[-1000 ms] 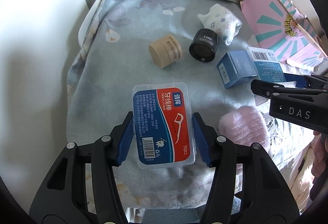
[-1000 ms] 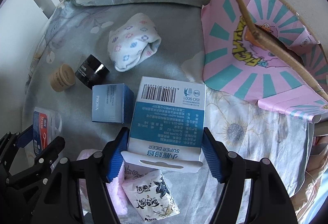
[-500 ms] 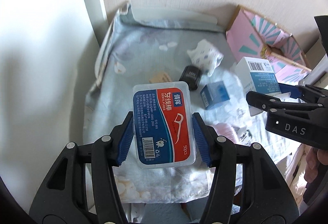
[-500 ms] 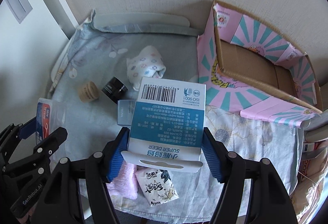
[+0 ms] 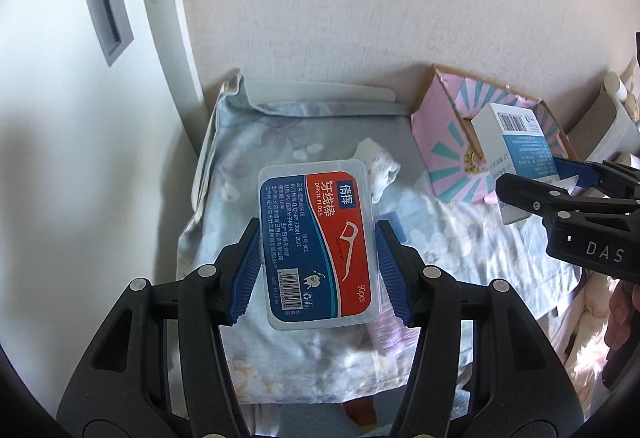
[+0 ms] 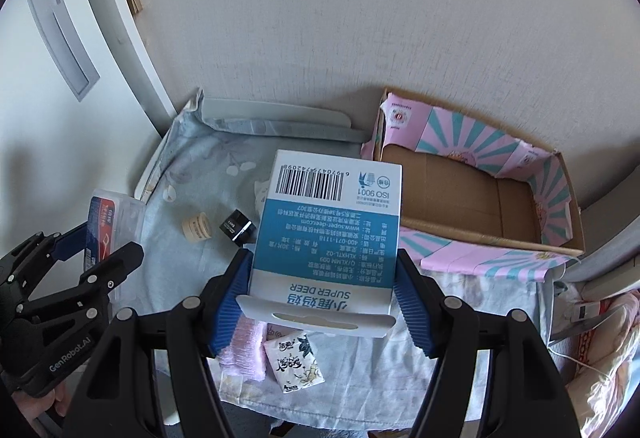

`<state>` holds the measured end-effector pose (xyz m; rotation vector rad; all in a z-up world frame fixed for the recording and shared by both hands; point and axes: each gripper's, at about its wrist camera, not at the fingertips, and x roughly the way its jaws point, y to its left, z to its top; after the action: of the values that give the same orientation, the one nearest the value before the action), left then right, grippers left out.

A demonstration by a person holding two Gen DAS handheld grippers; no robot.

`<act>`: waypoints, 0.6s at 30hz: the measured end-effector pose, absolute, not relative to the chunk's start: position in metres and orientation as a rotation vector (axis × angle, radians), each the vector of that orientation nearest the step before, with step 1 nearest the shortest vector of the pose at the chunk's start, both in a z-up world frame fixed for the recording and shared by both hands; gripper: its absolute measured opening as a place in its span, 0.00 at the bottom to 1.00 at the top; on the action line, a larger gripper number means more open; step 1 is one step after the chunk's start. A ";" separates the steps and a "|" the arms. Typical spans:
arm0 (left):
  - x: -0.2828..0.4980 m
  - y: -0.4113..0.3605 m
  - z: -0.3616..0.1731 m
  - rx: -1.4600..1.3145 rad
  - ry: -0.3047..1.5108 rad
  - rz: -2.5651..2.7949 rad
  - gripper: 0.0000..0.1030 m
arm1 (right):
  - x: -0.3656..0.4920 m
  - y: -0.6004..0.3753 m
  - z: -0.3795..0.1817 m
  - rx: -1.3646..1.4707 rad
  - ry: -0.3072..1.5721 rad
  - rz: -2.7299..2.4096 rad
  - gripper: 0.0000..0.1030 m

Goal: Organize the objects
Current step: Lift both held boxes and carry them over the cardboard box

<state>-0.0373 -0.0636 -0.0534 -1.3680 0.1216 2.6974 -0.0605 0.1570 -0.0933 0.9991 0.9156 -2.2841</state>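
Table covering (image 6: 192, 270): pale blue floral cloth, spread beneath and ahead of both grippers.

Cardboard box (image 6: 472, 197): open-topped, pink with teal sunburst print, plain brown inside; ahead and to the right of the right gripper's fingers, against the wall. No item visible inside it.

Blue-and-white carton (image 6: 328, 234): marked SUPER DEER, barcode on the far end, hang tab on the near end. Clamped between the blue pads of the right gripper (image 6: 322, 298), raised clear of the cloth; its far end overlaps the box's near-left corner in the right wrist view.

Dental floss case (image 5: 318, 248): clear plastic, red and blue label, "50pcs". Clamped between the blue pads of the left gripper (image 5: 318, 270), raised clear of the cloth.

Rolled patterned cloth (image 5: 380, 167): white, just beyond the floss case's far edge.

Pink fuzzy cloth (image 6: 244, 348): below the right gripper's left finger.

Tissue packet (image 6: 294, 362): printed, just beside the pink cloth, beneath the carton.

Black jar (image 6: 238, 228): left of the carton, on the cloth.

Tan round container (image 6: 196, 226): just beside the black jar, farther left.
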 end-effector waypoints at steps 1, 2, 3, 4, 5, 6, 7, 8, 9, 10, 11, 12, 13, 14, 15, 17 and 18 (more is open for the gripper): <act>-0.037 -0.061 -0.051 -1.361 0.115 2.706 0.50 | -0.061 0.158 -0.090 0.992 0.918 -2.278 0.63; -0.037 -0.058 -0.049 -1.356 0.108 2.715 0.50 | -0.063 0.160 -0.086 0.983 0.921 -2.271 0.63; -0.038 -0.055 -0.047 -1.350 0.102 2.719 0.50 | -0.064 0.161 -0.082 0.964 0.899 -2.289 0.63; -0.038 -0.052 -0.045 -1.345 0.090 2.723 0.50 | -0.065 0.162 -0.079 0.958 0.901 -2.284 0.63; -0.039 -0.048 -0.043 -1.337 0.080 2.728 0.50 | -0.067 0.165 -0.074 0.950 0.900 -2.278 0.63; -0.040 -0.043 -0.042 -1.331 0.075 2.730 0.50 | -0.069 0.167 -0.069 0.936 0.885 -2.289 0.63; -0.041 -0.038 -0.041 -1.326 0.074 2.733 0.50 | -0.071 0.169 -0.065 0.926 0.885 -2.287 0.63; -0.043 -0.033 -0.040 -1.320 0.073 2.733 0.50 | -0.074 0.172 -0.059 0.913 0.889 -2.287 0.63; -0.044 -0.027 -0.039 -1.315 0.066 2.732 0.50 | -0.076 0.175 -0.055 0.901 0.884 -2.294 0.63; -0.046 -0.021 -0.038 -1.301 0.078 2.722 0.50 | -0.079 0.178 -0.050 0.892 0.882 -2.294 0.63; -0.049 -0.014 -0.037 -1.296 0.078 2.722 0.50 | -0.083 0.181 -0.044 0.885 0.878 -2.294 0.63; -0.050 -0.007 -0.036 -1.291 0.083 2.720 0.50 | -0.087 0.184 -0.040 0.879 0.874 -2.297 0.63; -0.053 0.001 -0.036 -1.287 0.088 2.717 0.50 | -0.091 0.187 -0.036 0.872 0.874 -2.299 0.63; -0.056 0.009 -0.035 -1.282 0.090 2.711 0.50 | -0.096 0.191 -0.030 0.865 0.874 -2.303 0.63; -0.059 0.017 -0.035 -1.278 0.092 2.706 0.50 | -0.100 0.195 -0.026 0.860 0.871 -2.307 0.63; -0.066 0.034 -0.034 -1.266 0.101 2.698 0.50 | -0.110 0.203 -0.017 0.853 0.862 -2.318 0.63; -0.069 0.042 -0.034 -1.261 0.105 2.694 0.50 | -0.116 0.208 -0.012 0.850 0.859 -2.323 0.63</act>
<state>-0.0687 0.0424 -0.0344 -1.2608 0.1049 2.6942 -0.1158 0.2079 -0.0121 0.8503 0.8585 -2.3234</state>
